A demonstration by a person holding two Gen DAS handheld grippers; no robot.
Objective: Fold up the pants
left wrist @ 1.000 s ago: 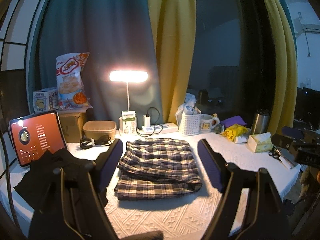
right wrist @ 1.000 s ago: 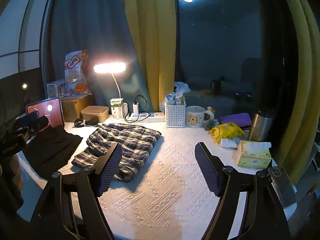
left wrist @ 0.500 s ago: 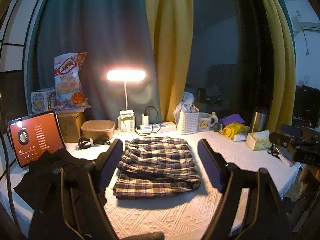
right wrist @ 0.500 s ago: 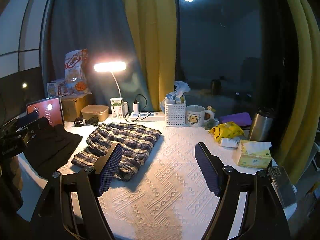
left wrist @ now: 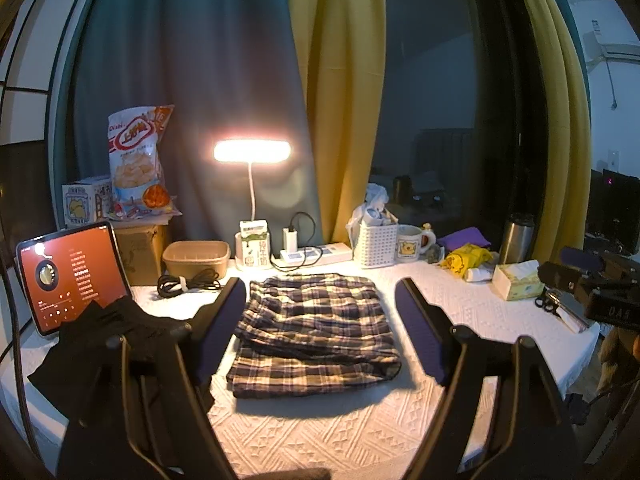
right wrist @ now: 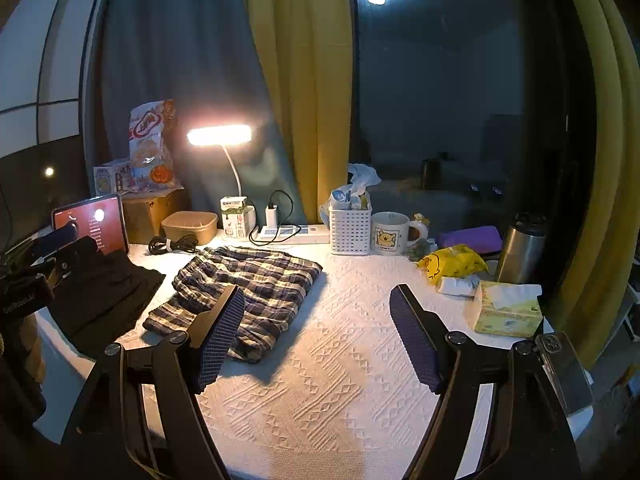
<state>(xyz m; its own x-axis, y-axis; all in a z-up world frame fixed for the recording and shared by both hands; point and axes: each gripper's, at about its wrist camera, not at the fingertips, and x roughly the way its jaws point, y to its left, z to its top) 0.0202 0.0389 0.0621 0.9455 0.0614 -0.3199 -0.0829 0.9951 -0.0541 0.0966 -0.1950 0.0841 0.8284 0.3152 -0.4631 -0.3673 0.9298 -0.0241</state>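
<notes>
The plaid pants (left wrist: 316,328) lie folded in a compact stack ahead between the left gripper (left wrist: 320,328)'s spread jaws; the right gripper (right wrist: 316,332), likewise spread and empty, has them off its left jaw; folding looks essentially finished.

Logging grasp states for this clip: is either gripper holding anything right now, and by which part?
Nothing is held. The left gripper and right gripper both have open, empty jaws; the folded plaid pants lie free on the table.

A lit desk lamp (left wrist: 252,151) glows before teal and yellow curtains (left wrist: 340,92) beside a dark window (right wrist: 440,92), above a white-covered table (right wrist: 340,380).
</notes>
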